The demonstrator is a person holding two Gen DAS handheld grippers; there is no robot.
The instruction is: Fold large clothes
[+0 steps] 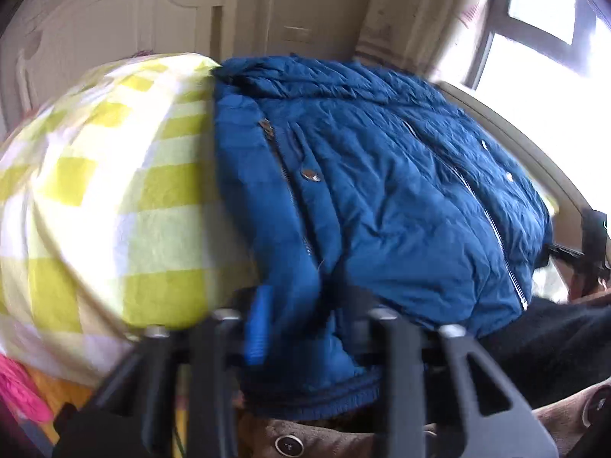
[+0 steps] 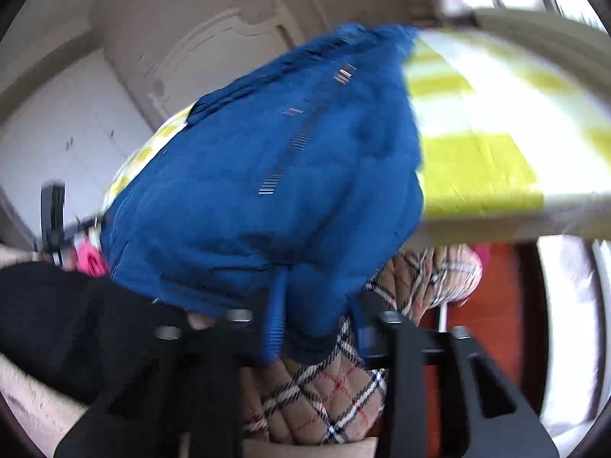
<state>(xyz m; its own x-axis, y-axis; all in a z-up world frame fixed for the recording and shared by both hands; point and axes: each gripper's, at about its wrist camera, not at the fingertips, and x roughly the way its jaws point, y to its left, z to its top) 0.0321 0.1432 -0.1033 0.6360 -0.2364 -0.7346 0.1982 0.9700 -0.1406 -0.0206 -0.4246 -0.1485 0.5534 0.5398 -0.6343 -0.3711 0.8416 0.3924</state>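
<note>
A blue padded jacket (image 1: 382,191) lies with its front up on a bed covered by a yellow-and-white checked sheet (image 1: 114,191); its zip and snap buttons show. In the left wrist view my left gripper (image 1: 301,305) is shut on the jacket's lower edge near the elastic hem, and fabric bunches between the blue pads. In the right wrist view the jacket (image 2: 267,175) is blurred. My right gripper (image 2: 317,316) is shut on another part of its lower edge, where blue cloth fills the gap between the fingers.
A brown garment with a dark button (image 1: 290,444) and a black garment (image 1: 553,343) lie near the jacket's hem. A tartan quilted garment (image 2: 324,400) lies under the right gripper. A pink item (image 1: 19,389) is at the left. A headboard (image 1: 114,19) and a window (image 1: 542,0) stand behind.
</note>
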